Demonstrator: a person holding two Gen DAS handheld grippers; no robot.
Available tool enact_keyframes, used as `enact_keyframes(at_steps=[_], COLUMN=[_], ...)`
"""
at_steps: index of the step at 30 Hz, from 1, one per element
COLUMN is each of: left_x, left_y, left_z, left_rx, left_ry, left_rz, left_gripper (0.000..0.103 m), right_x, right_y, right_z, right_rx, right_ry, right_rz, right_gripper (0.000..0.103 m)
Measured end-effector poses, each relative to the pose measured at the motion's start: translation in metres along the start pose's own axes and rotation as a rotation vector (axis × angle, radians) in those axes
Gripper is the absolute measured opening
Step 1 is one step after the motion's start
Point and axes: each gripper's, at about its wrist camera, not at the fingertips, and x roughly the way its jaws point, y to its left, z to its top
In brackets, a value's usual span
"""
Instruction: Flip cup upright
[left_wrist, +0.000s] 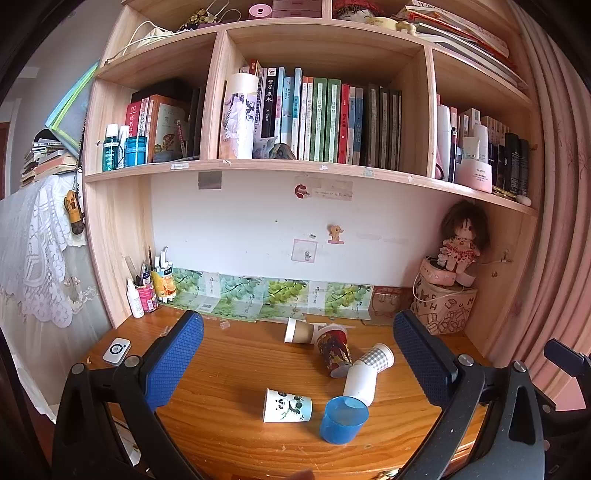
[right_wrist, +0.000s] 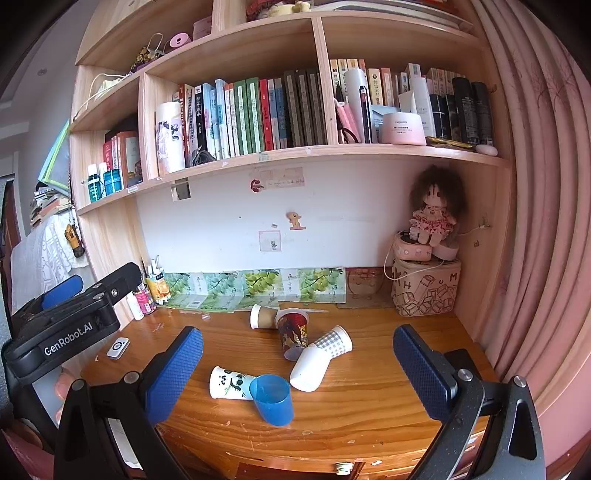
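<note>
- Left gripper (left_wrist: 297, 354) is spread wide, blue fingers (left_wrist: 173, 363) far apart, gripping nothing, hanging above the near part of the wooden desk (left_wrist: 229, 417).
- Right gripper (right_wrist: 297, 373) is just as wide and just as empty, also held off the desk surface.
- From the right wrist view, the left gripper's black body (right_wrist: 66, 328) sits off to the left and slightly ahead.
- Six cups, and every one of them is on its side.
- Blue plastic cup (left_wrist: 343, 419): the closest to both tools, lying ahead of the left gripper between its fingers, nearer the right-hand one, mouth tilted up toward the camera.
- Panda cup (left_wrist: 287, 405) lies just left of the blue cup; in the right wrist view the blue cup (right_wrist: 271, 398) overlaps its end, so touching or just beside, hard to call.
- Plain white cup (left_wrist: 360, 384) lies just beyond the blue one, its far end meeting the checked cup (left_wrist: 376, 356) at an angle.
- Red patterned cup (left_wrist: 334, 350) lies left of the checked one, further ahead of the tool, with the brown cup (left_wrist: 301, 330) at its far end, nearest the back wall.
- Off to the left of the left gripper, a small white device (left_wrist: 116, 350) lies on the desk, and a pen holder (left_wrist: 146, 291) stands in the far left corner.
- Far right corner: a doll (left_wrist: 460, 247) sits on top of a printed box (left_wrist: 443, 306).
</note>
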Motion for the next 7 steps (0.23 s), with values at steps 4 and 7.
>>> enact_keyframes(at_steps=[4, 7], left_x=[0.0001, 0.0001], left_y=[0.0001, -0.0004], left_z=[0.0003, 0.0002], left_rx=[-0.001, -0.001], left_ry=[0.003, 0.007], left_rz=[-0.001, -0.003], left_gripper=[0.103, 0.103], right_x=[0.0004, 0.0013], right_y=[0.0008, 0.0015], right_z=[-0.0011, -0.0034], right_rx=[0.001, 0.007], right_ry=[0.005, 0.011], right_rz=[0.002, 0.005], right_gripper=[0.103, 0.103])
